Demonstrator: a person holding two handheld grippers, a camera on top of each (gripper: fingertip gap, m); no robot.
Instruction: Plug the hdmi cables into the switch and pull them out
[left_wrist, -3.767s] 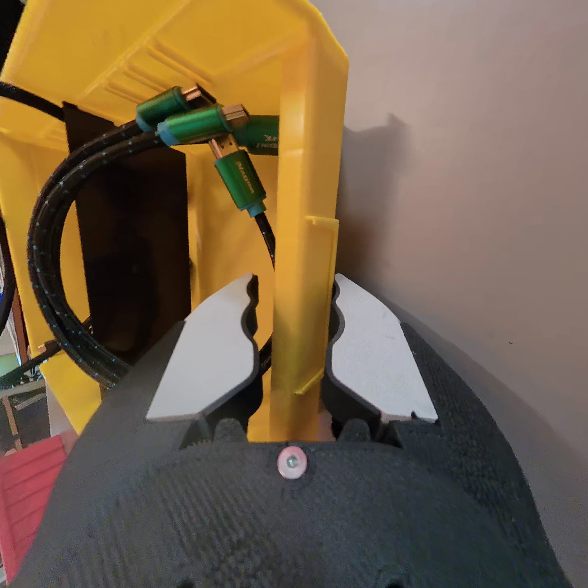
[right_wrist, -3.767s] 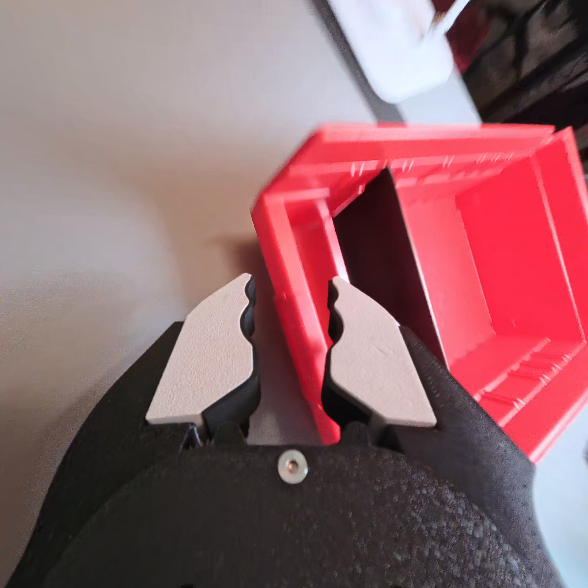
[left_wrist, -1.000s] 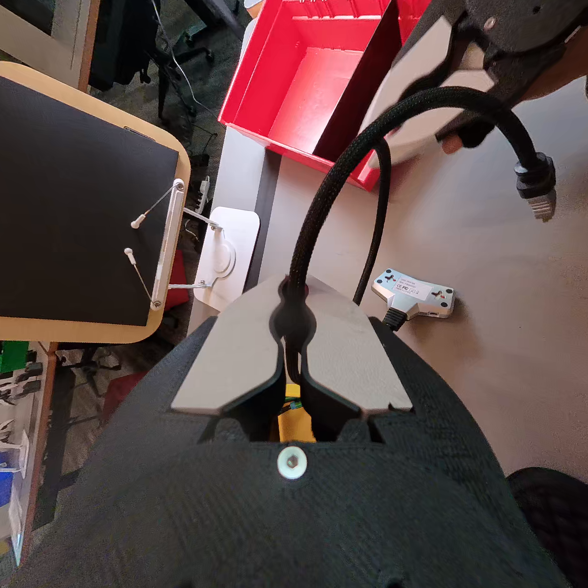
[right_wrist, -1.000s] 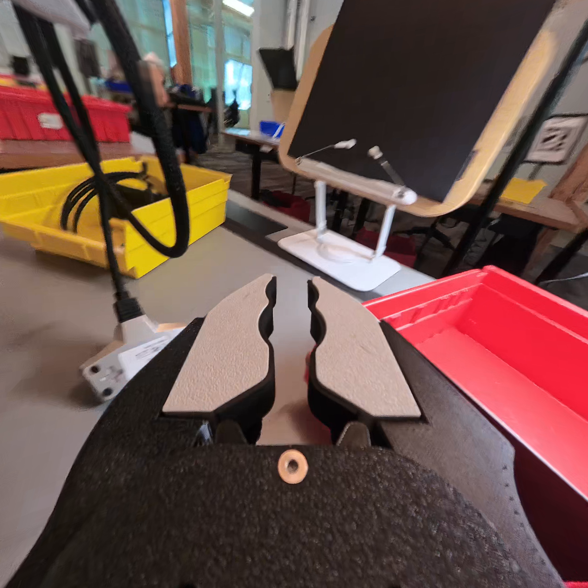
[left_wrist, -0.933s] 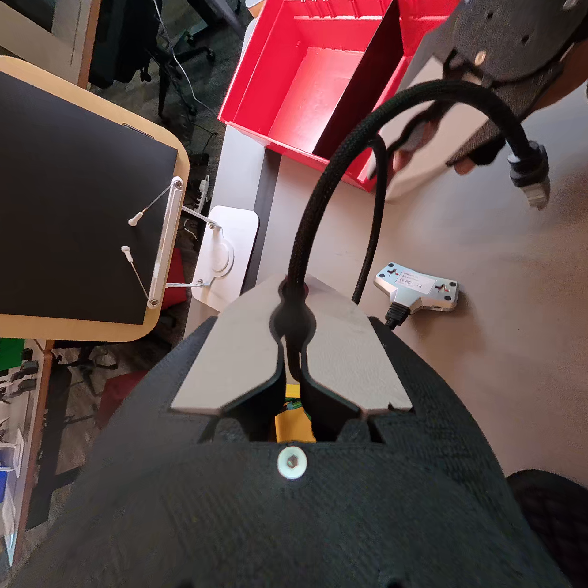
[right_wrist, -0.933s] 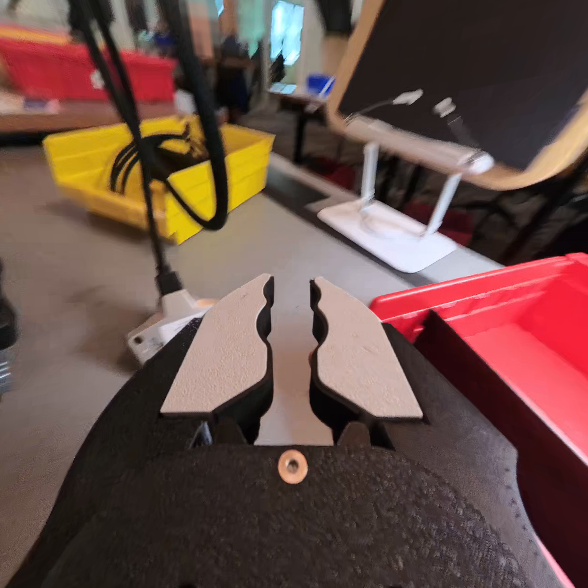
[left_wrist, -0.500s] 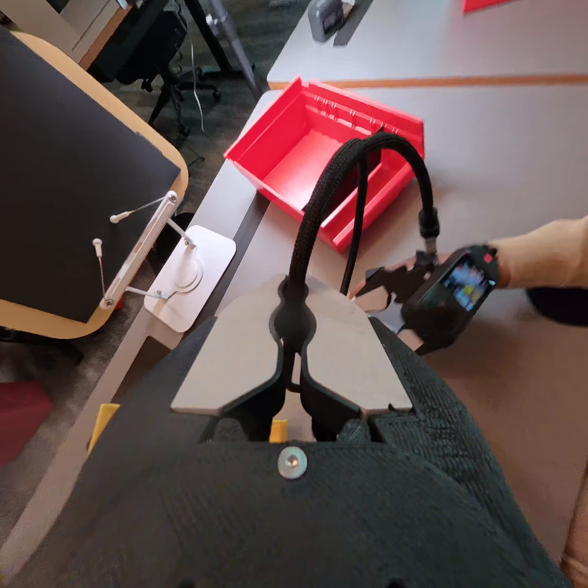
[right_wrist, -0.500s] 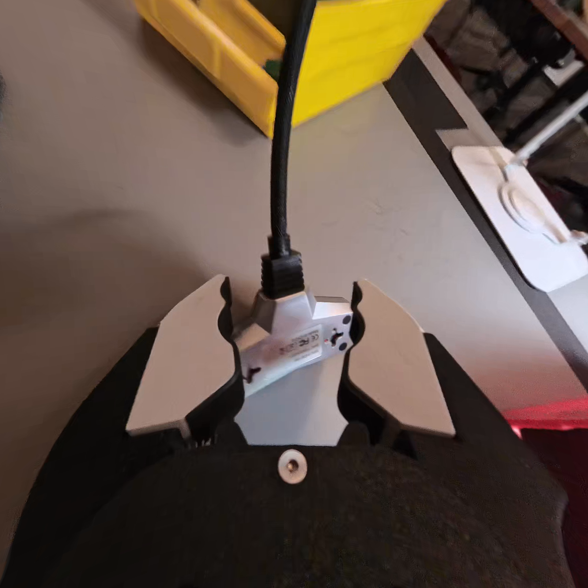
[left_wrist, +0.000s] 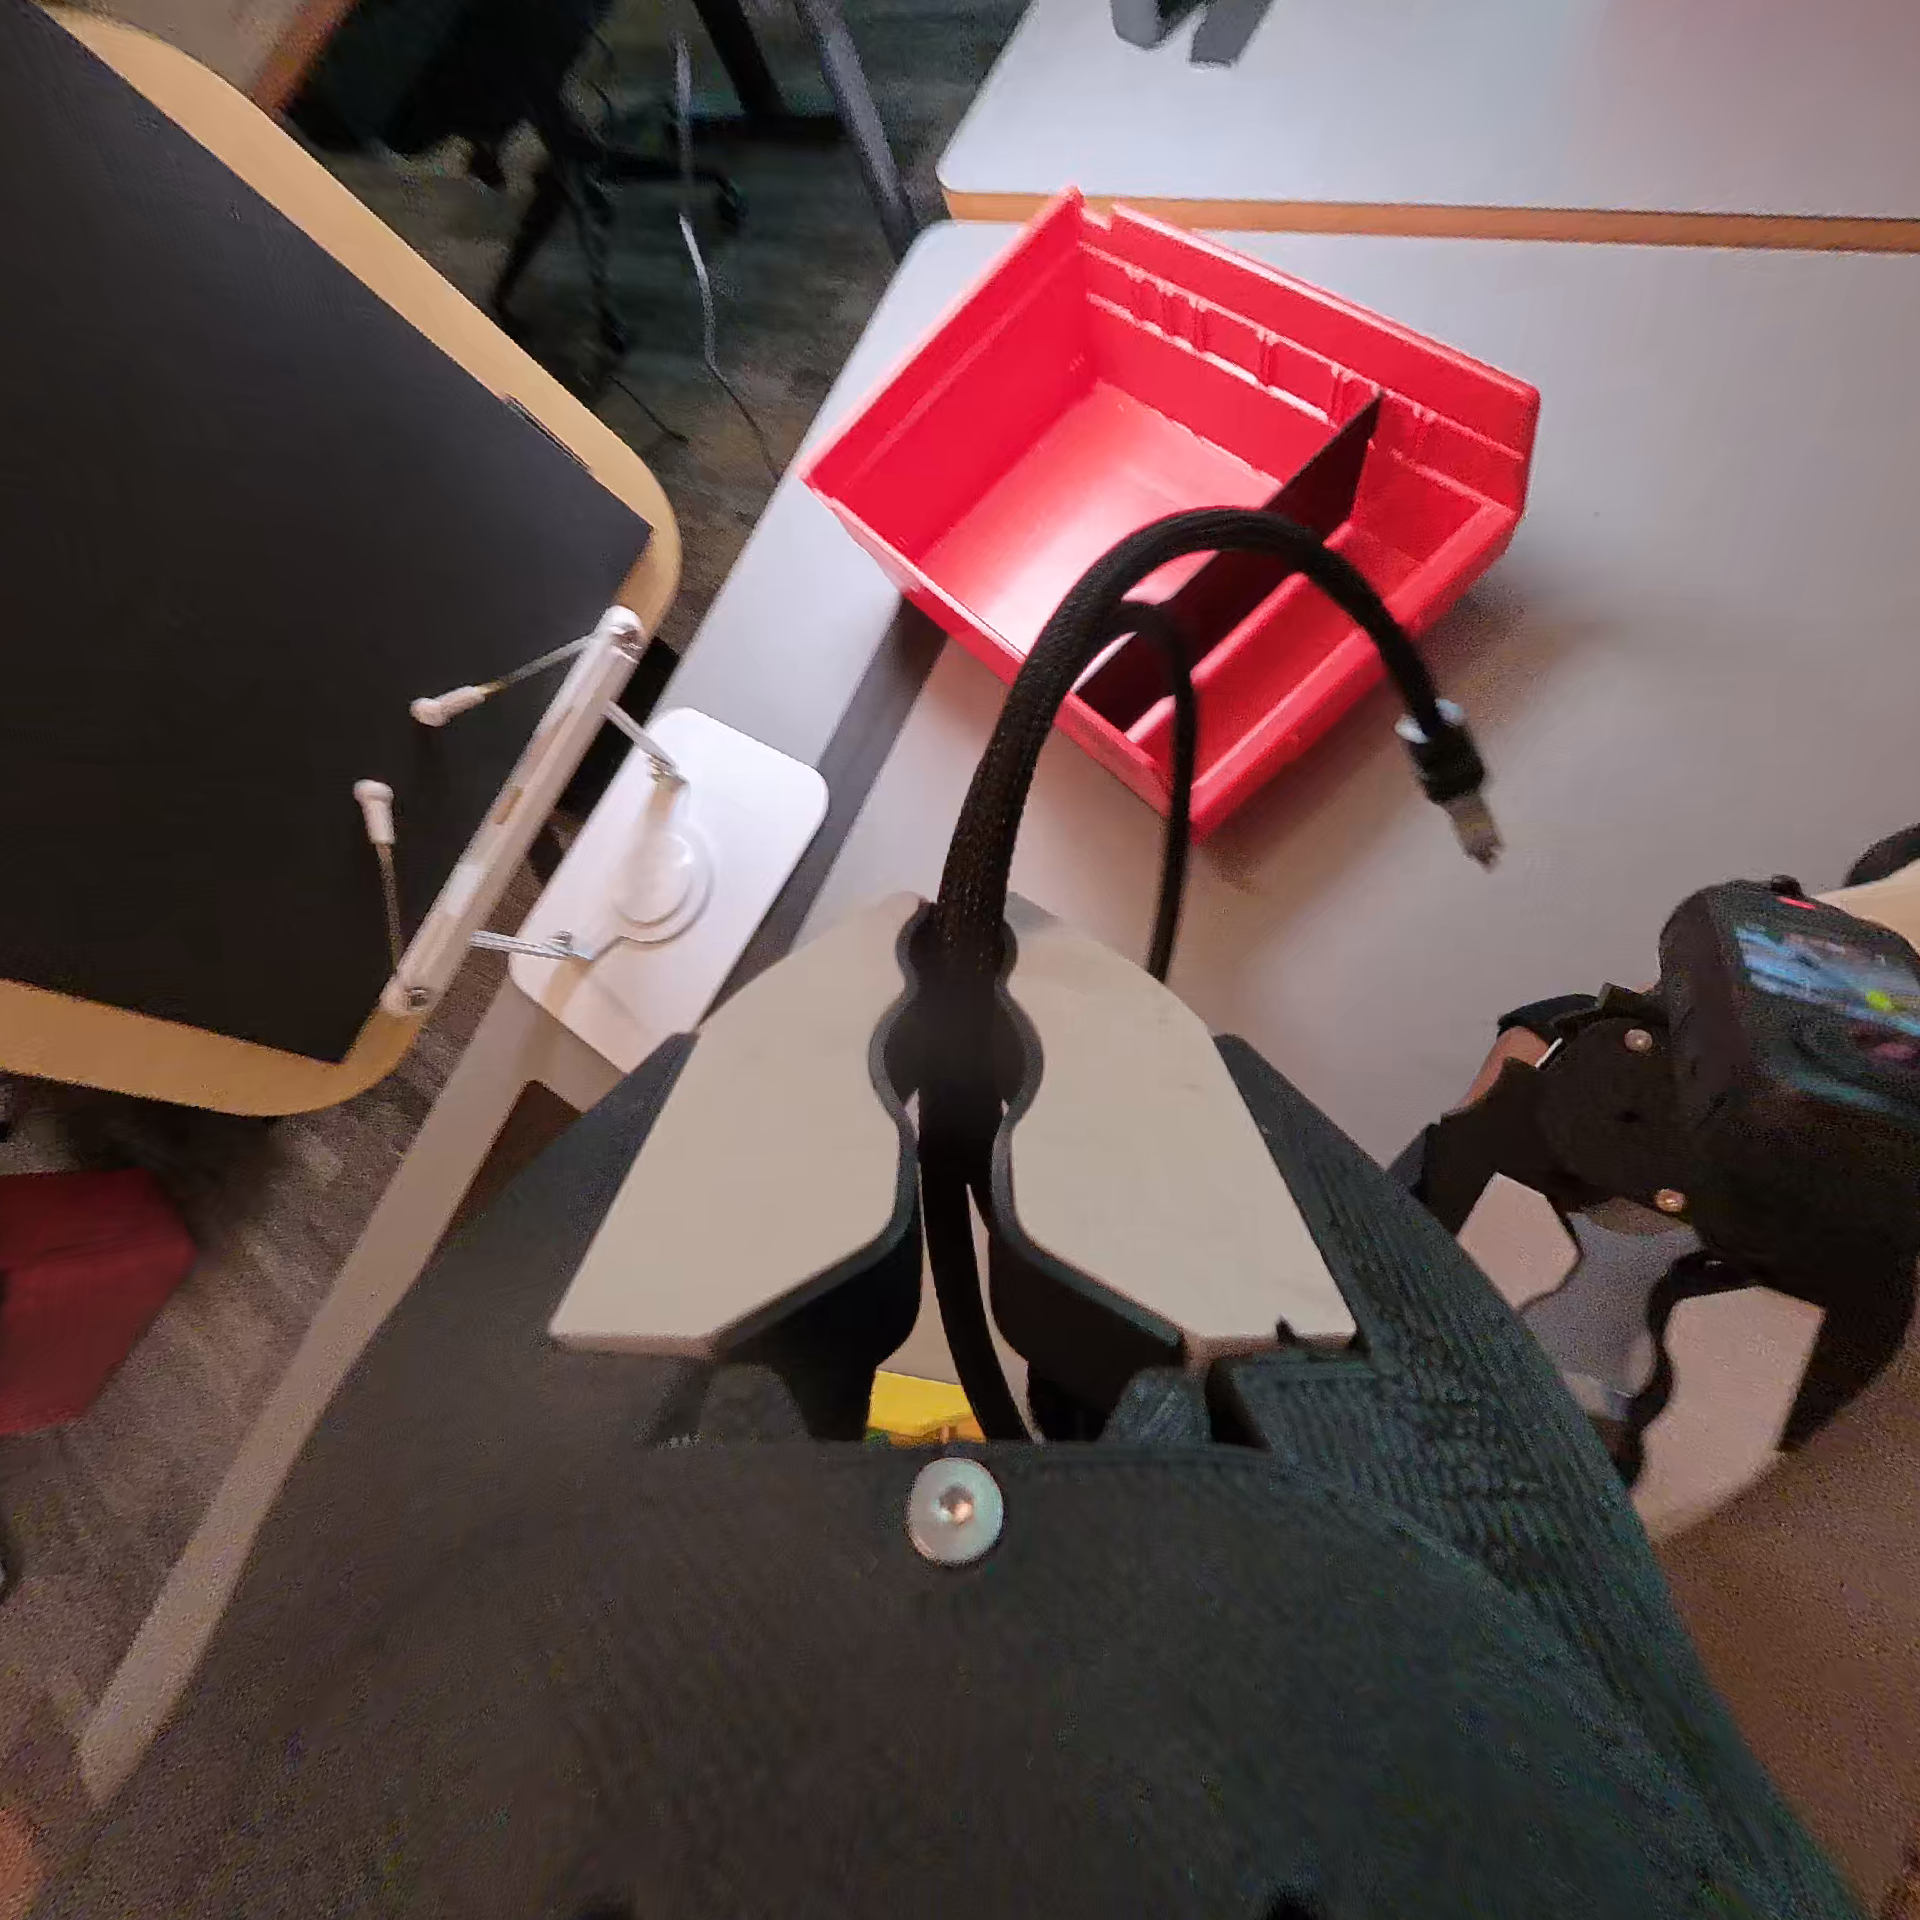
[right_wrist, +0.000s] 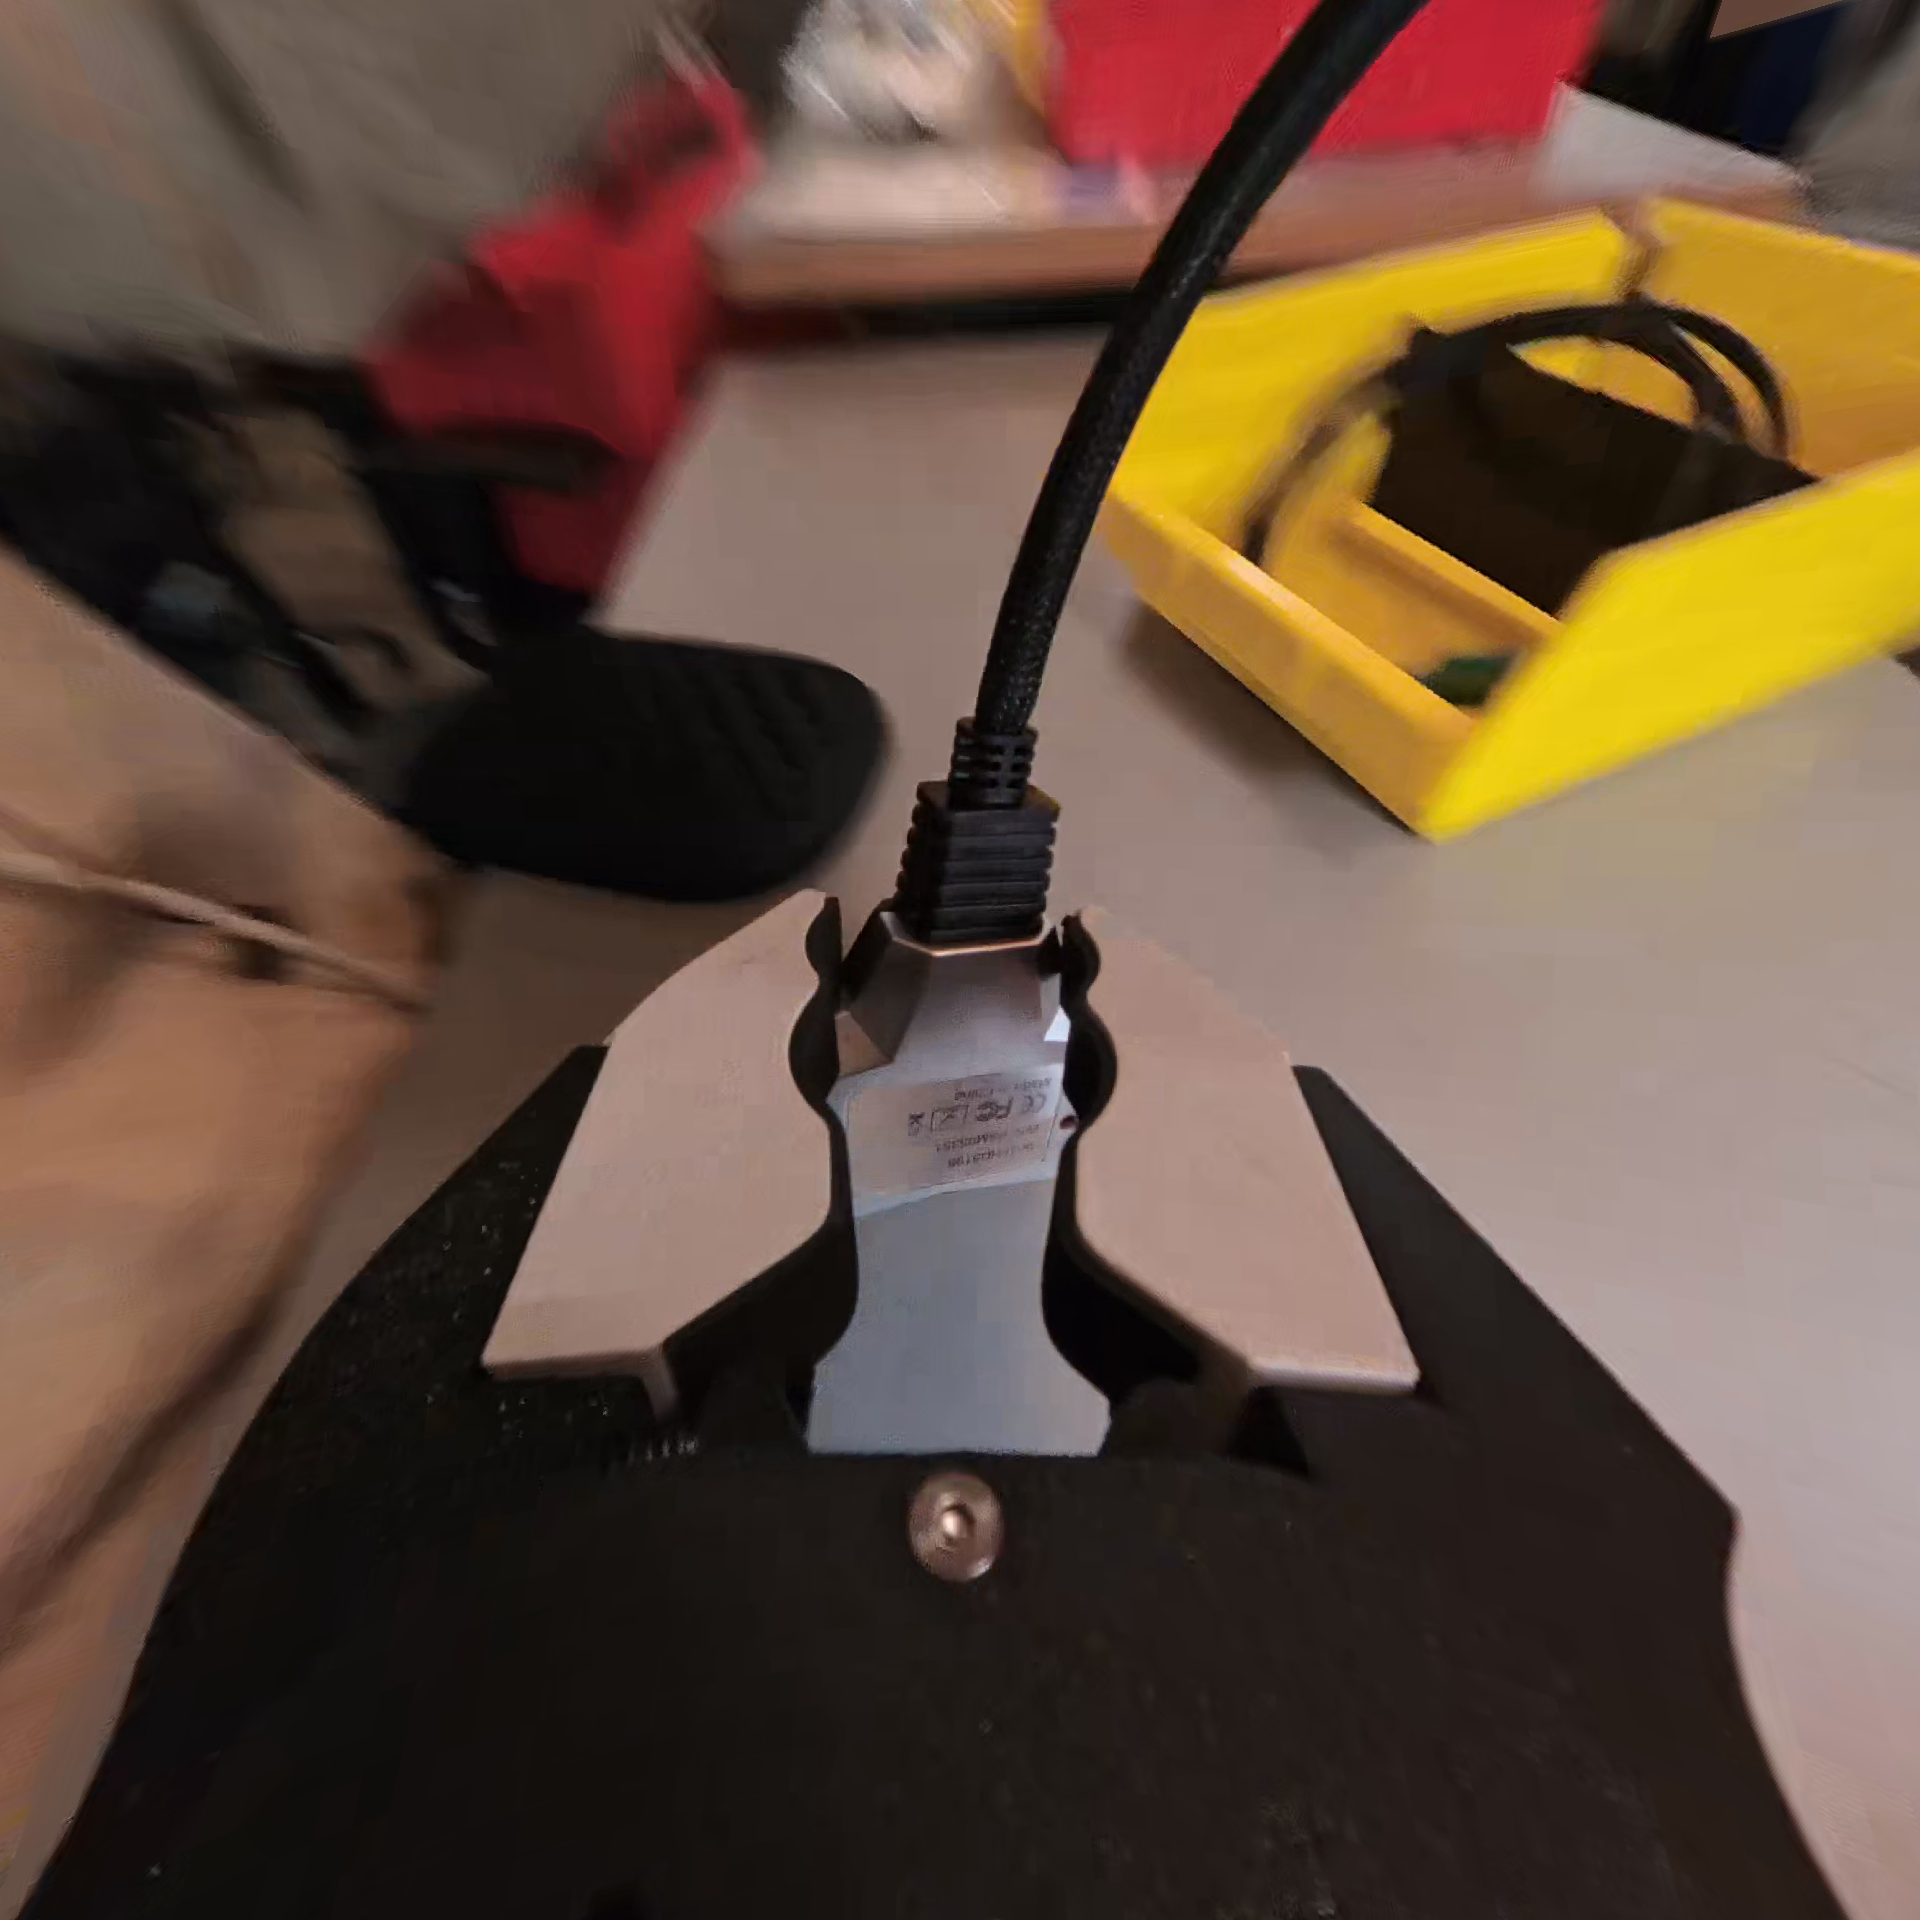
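My left gripper is shut on a black braided HDMI cable. The cable arcs up over the red bin, and its plug hangs free in the air. A second black strand drops behind my right finger. My right gripper is shut on the silver switch, held above the grey table. A black cable plug sits in the switch's far end, and its cable rises out of view. The right gripper also shows in the left wrist view, low on the right.
A red bin with a black divider stands at the table's far corner. A yellow bin holding coiled cables lies to the right. A black textured pad lies on the table, a beige sleeve beside it. A black board on a white stand is off the table's left edge. Left tips to right tips: about 25 cm.
My right gripper has shut on the switch and swung round with it, away from the table edge. My left gripper has kept hold of the cable, and its plug has moved away from the right gripper.
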